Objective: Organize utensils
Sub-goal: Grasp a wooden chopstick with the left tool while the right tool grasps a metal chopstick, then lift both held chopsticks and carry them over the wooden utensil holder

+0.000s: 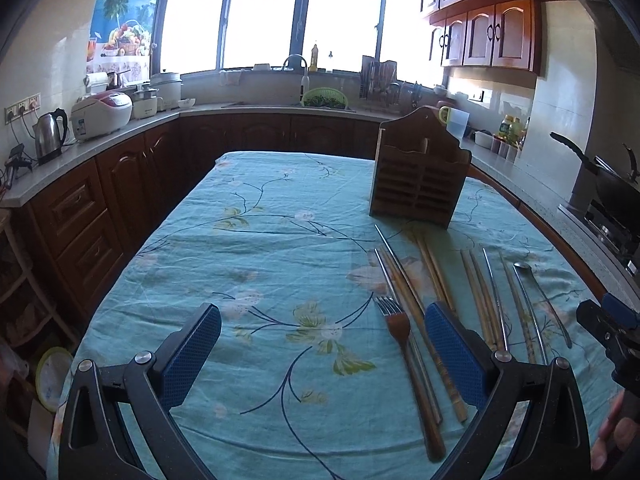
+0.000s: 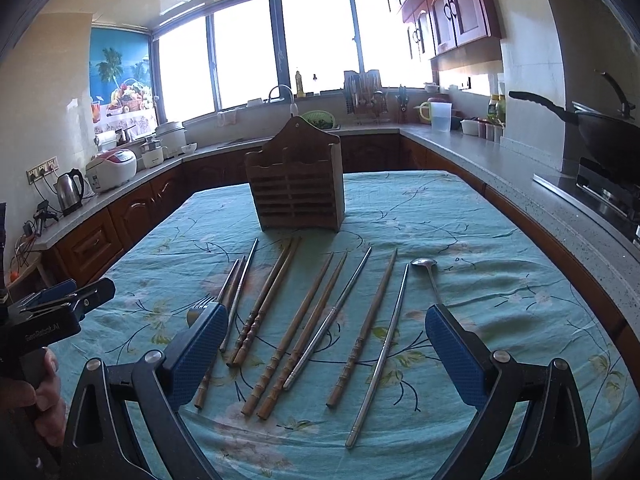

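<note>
Partly hidden: fork (image 2: 199, 307) behind right gripper (image 2: 327, 322); both grippers, left gripper (image 1: 323, 322) included, spread apart, empty.

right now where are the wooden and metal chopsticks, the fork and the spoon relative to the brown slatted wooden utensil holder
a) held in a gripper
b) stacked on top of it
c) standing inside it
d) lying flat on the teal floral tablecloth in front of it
d: the wooden chopsticks, metal chopsticks, fork and spoon lie flat on the teal floral tablecloth in front of the brown slatted wooden utensil holder; both grippers are open and hold nothing.
</note>
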`<state>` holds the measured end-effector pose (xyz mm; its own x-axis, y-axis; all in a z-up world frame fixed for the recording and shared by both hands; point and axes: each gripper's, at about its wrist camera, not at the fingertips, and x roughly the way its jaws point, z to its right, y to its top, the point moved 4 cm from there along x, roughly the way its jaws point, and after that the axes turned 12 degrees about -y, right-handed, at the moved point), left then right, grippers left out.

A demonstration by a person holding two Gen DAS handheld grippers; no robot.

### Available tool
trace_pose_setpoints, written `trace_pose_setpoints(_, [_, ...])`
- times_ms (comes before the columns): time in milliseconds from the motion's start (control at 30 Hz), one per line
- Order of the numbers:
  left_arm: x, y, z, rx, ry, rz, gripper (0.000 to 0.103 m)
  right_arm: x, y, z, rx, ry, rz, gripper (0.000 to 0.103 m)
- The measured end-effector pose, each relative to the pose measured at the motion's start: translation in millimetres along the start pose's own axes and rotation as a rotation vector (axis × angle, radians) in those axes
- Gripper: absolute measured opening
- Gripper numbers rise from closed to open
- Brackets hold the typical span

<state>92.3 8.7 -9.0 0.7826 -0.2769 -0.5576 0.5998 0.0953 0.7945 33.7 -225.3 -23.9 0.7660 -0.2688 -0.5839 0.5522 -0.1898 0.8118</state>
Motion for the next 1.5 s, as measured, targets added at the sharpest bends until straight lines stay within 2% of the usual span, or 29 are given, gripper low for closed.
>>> trace_pose_setpoints(133, [26, 30, -5, -0.037, -0.053, -0.078, 0.102, 21, 12, 4, 0.022, 0.011, -0.058, 0.098])
trace_pose_setpoints(267, [63, 63, -3, -0.058, -0.117, -0.168, 0.098, 51, 29, 10, 0.060, 0.016, -0.121, 0.082])
trace_pose_setpoints(400, [98, 91, 2, -0.023, -0.125, -0.217, 0.096, 91, 39, 17, 0.120, 0.031, -0.214, 0.061])
trace_pose_setpoints(467, [120, 99, 5, -0.018, -0.131, -0.255, 0.088, 113, 42, 20, 0.148, 0.034, -0.273, 0.054])
trace_pose_setpoints(533, [140, 108, 6, -0.020, -0.144, -0.288, 0.086, 131, 44, 21, 0.165, 0.036, -0.314, 0.051])
trace_pose_setpoints(600, [157, 115, 6, -0.018, -0.145, -0.318, 0.085, 147, 45, 20, 0.155, 0.014, -0.344, 0.043])
trace_pose_setpoints(733, [205, 123, 4, 0.004, -0.121, -0.376, 0.077, 174, 44, 18, 0.138, -0.005, -0.391, 0.037])
trace_pose_setpoints(833, [238, 123, 4, 0.013, -0.092, -0.415, 0.071, 193, 42, 21, 0.137, -0.020, -0.426, 0.028])
trace_pose_setpoints(900, [256, 121, 2, 0.021, -0.077, -0.444, 0.066, 203, 40, 21, 0.138, -0.025, -0.447, 0.024])
trace_pose_setpoints(967, [269, 116, 2, 0.029, -0.065, -0.476, 0.057, 210, 39, 19, 0.134, -0.023, -0.460, 0.023])
trace_pose_setpoints(1100, [282, 113, 6, 0.085, -0.021, -0.481, 0.039, 219, 38, 10, 0.082, -0.043, -0.461, 0.017])
trace_pose_setpoints(1167, [285, 112, 12, 0.098, -0.037, -0.487, 0.021, 222, 39, 7, 0.058, -0.074, -0.453, 0.013])
trace_pose_setpoints(1200, [287, 111, 16, 0.109, -0.042, -0.486, 0.017, 223, 39, 5, 0.046, -0.088, -0.448, 0.009])
trace_pose_setpoints(1233, [288, 110, 19, 0.120, -0.048, -0.483, 0.008, 223, 38, 3, 0.026, -0.103, -0.440, 0.008])
trace_pose_setpoints(1333, [290, 107, 26, 0.125, -0.059, -0.474, 0.006, 221, 37, 2, 0.011, -0.110, -0.427, 0.007])
trace_pose_setpoints(1433, [287, 107, 27, 0.081, -0.105, -0.482, 0.005, 218, 40, 6, 0.077, -0.047, -0.446, 0.004])
trace_pose_setpoints(1500, [275, 112, 27, 0.063, -0.129, -0.466, 0.005, 208, 45, 7, 0.100, -0.021, -0.424, 0.004])
